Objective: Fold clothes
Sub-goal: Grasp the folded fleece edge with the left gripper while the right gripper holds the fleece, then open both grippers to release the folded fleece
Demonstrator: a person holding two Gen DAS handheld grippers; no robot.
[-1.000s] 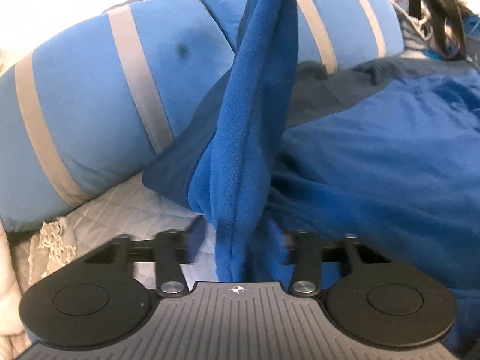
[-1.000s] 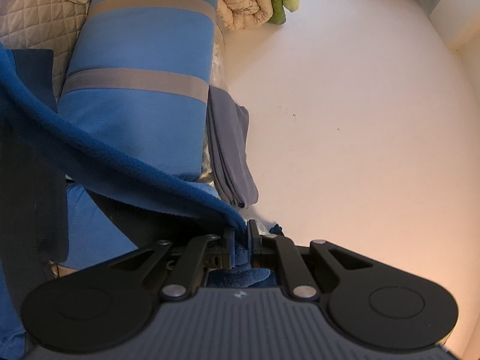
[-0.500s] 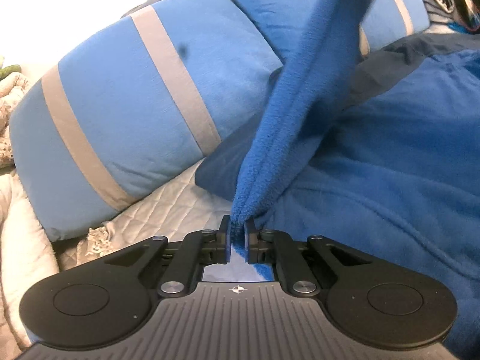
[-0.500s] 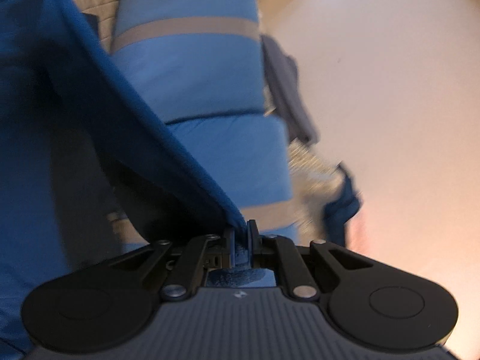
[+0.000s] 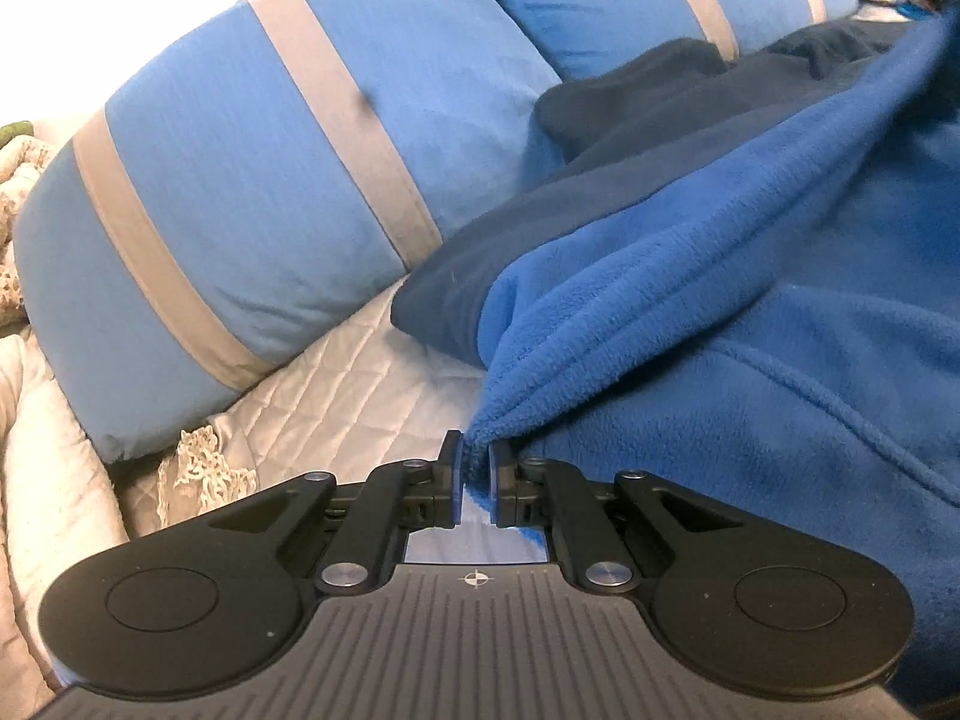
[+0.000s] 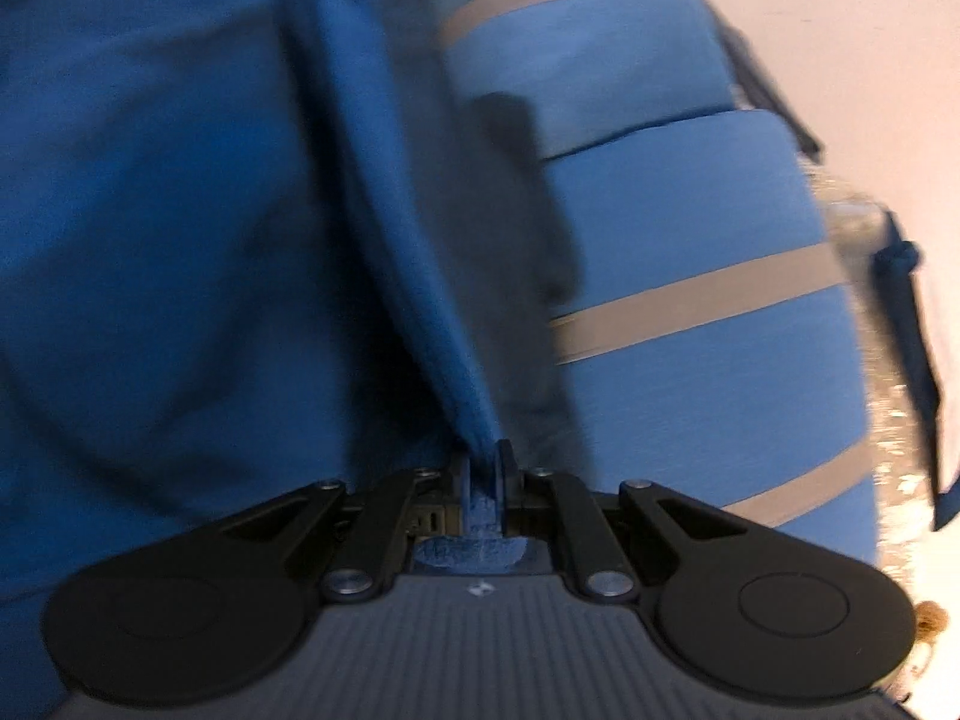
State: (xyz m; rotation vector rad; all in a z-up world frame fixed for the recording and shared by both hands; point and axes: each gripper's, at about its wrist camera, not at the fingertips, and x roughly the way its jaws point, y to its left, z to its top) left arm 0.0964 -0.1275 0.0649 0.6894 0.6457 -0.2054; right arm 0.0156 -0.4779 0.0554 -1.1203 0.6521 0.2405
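Note:
A bright blue fleece garment lies spread over the bed, with a darker navy layer under its far edge. My left gripper is shut on a bunched corner of the fleece, low over the quilted bedspread. In the right wrist view, the same blue fleece fills the left half, and my right gripper is shut on a stretched fold of it. That view is blurred by motion.
Two blue pillows with grey stripes line the bed's head, against a pale wall. A lace-edged cream cover lies at the left. A dark strap hangs by the wall.
The hanging strip of fleece has come down from upright to lie low across the garment. My left gripper closed on its corner. The right gripper swung over the fleece, away from the wall.

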